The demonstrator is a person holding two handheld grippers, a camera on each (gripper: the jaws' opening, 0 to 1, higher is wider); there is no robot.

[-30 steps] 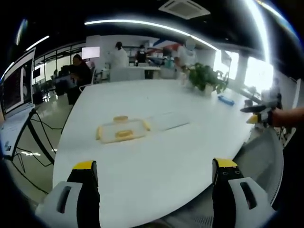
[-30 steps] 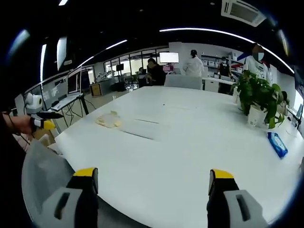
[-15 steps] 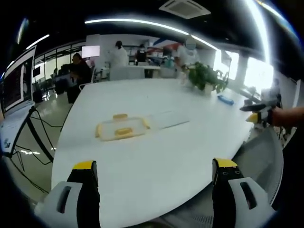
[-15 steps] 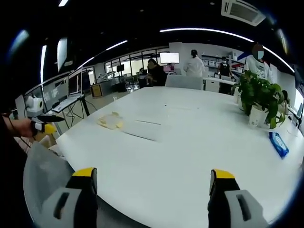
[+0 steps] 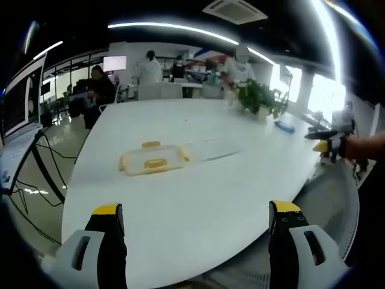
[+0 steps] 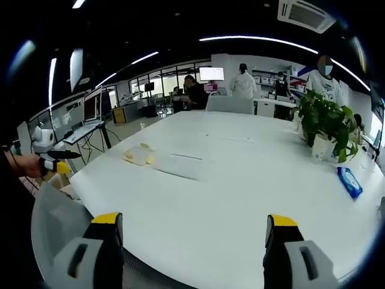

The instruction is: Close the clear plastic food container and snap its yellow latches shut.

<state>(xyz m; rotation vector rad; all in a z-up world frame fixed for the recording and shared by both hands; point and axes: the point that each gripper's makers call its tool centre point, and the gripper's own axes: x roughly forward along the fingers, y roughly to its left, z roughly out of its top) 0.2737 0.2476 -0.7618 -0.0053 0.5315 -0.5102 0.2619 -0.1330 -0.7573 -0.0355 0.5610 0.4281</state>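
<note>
At eleven o'clock on white table [image 5: 198, 198]: clear container [image 5: 151, 162], yellow latches [image 5: 156, 163], lid [image 5: 210, 149] alongside. Left gripper [image 5: 197, 220], right gripper [image 6: 191, 226] held wide, empty.

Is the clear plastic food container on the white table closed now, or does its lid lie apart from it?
Open: the clear plastic food container sits on the white table, and its flat clear lid lies beside it, not on top.

In the left gripper view the food container [image 5: 151, 162] lies on the table [image 5: 198, 198], with its lid [image 5: 210, 149] flat on the table just to its right. A potted plant [image 5: 258, 97] stands near the table's far right edge, a packet [image 5: 285, 126] lying on the table just in front of it. People stand behind the table's far end.
</note>
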